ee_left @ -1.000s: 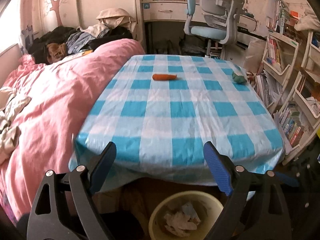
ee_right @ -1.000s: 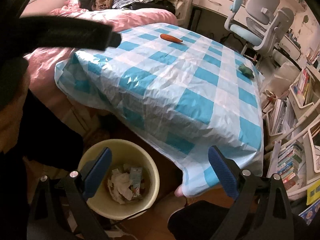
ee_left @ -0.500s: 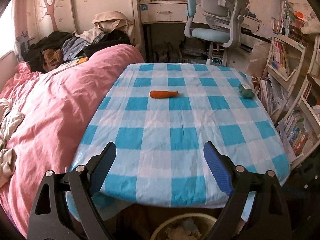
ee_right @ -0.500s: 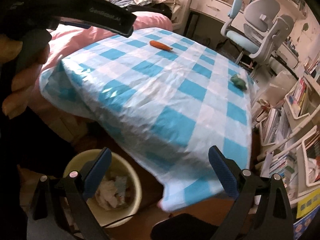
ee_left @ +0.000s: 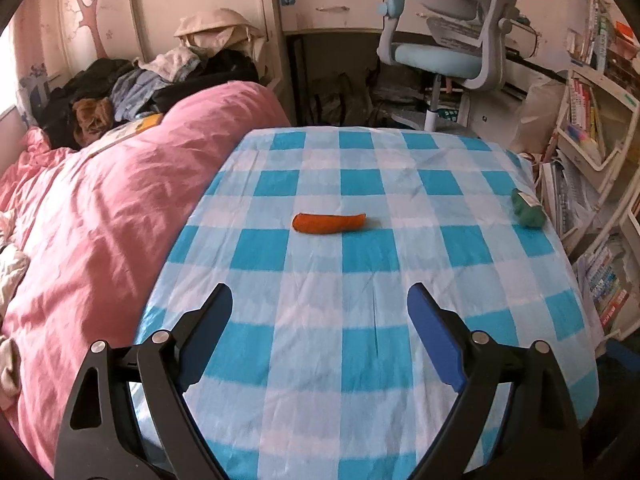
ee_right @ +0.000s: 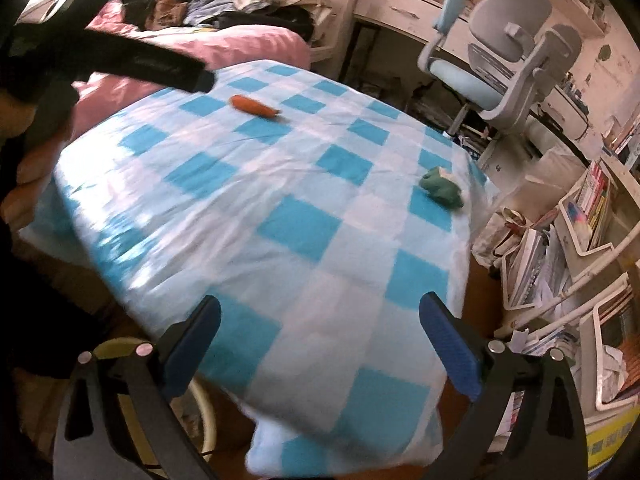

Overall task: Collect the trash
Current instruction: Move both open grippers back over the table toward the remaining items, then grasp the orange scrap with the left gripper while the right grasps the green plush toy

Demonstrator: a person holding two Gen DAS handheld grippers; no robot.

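Observation:
An orange wrapper (ee_left: 329, 223) lies near the middle of the blue-and-white checked table (ee_left: 360, 320); it also shows far off in the right wrist view (ee_right: 253, 106). A crumpled green wrapper (ee_left: 527, 208) (ee_right: 441, 189) rests by the table's right edge. My left gripper (ee_left: 320, 312) hangs open over the near part of the table, nothing between its fingers. My right gripper (ee_right: 320, 322) is open too, above the table's near corner. A cream trash bin (ee_right: 200, 396) peeks out below the table edge, mostly hidden.
A pink quilted bed (ee_left: 100, 220) with heaped clothes (ee_left: 160, 76) borders the table's left side. An office chair (ee_left: 452, 48) and desk stand beyond. Bookshelves (ee_left: 592, 140) crowd the right. The left hand and gripper body (ee_right: 100, 60) fill the right view's upper left.
Both grippers have travelled forward over the table. The trash bin has slipped out of the left view and almost out of the right view. The wrappers look nearer.

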